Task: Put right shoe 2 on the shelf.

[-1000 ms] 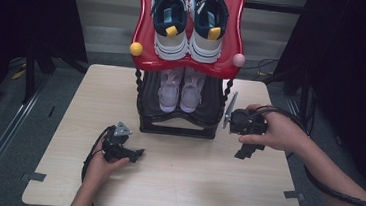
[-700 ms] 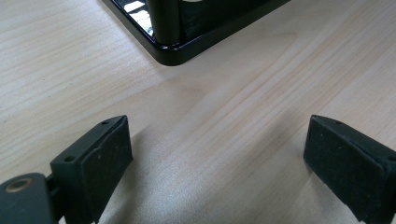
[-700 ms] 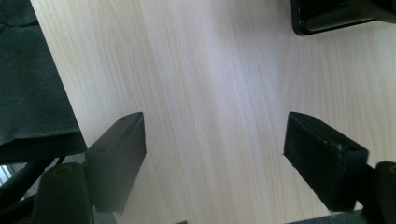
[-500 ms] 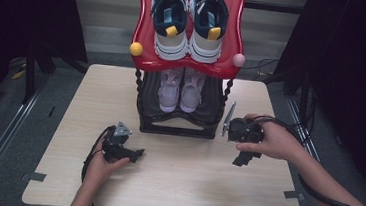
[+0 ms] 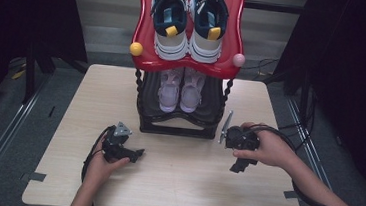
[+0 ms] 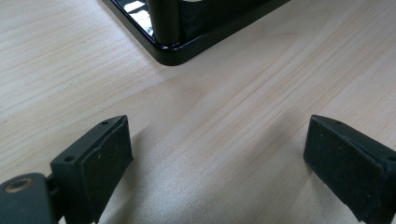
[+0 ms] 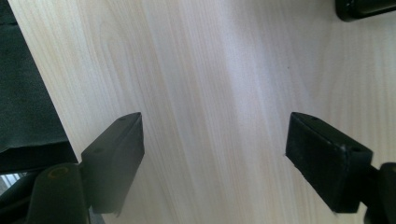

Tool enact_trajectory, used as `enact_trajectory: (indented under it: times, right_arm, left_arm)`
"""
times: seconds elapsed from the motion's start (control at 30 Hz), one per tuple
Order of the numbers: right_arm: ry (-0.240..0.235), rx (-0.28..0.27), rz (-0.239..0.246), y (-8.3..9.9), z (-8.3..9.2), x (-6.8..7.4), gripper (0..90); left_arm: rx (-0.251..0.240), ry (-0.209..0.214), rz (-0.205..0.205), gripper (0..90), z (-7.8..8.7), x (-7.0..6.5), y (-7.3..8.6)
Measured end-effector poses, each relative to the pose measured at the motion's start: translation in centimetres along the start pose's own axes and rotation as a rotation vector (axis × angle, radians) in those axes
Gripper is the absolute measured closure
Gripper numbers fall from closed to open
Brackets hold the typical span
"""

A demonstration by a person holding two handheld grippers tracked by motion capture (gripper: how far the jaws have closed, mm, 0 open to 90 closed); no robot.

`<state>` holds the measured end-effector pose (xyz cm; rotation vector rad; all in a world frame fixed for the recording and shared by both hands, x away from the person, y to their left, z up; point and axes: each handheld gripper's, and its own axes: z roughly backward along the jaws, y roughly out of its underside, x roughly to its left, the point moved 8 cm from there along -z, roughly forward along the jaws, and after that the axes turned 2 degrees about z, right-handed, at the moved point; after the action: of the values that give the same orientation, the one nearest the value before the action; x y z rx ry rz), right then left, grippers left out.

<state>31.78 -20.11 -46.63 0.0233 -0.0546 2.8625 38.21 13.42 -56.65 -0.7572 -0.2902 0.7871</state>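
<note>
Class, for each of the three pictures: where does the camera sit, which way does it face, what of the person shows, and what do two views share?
High view: above the person's side, looking forward and down at the table, shoe rack, both hands and grippers.
Left gripper view: rides on the left gripper, facing the tabletop and the rack's base corner; open jaws show.
Right gripper view: rides on the right gripper, facing down at the tabletop; open jaws show.
Shared: the rack base and wooden tabletop appear in the high and left gripper views.

red shelf (image 5: 187,58) top cropped, lower shoes (image 5: 181,90) half-hidden
</note>
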Motion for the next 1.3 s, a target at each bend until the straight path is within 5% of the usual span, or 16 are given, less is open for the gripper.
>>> enact_trajectory:
  times: [0.33, 1.27, 1.3]
  right_arm:
    - [-0.012, 0.012, -0.035, 0.7, -2.3, 0.0, 18.6]
    - [0.021, -0.107, -0.132, 2.4, -6.8, -1.4, 16.9]
    - [0.025, -0.123, -0.166, 2.3, -7.0, -1.2, 16.6]
  left_arm:
    - [0.0, 0.0, 0.0, 7.2, 0.0, 0.0, 0.0]
    - [0.0, 0.0, -0.001, 7.2, 0.0, 0.0, 0.0]
    - [0.0, 0.0, -0.001, 7.2, 0.0, 0.0, 0.0]
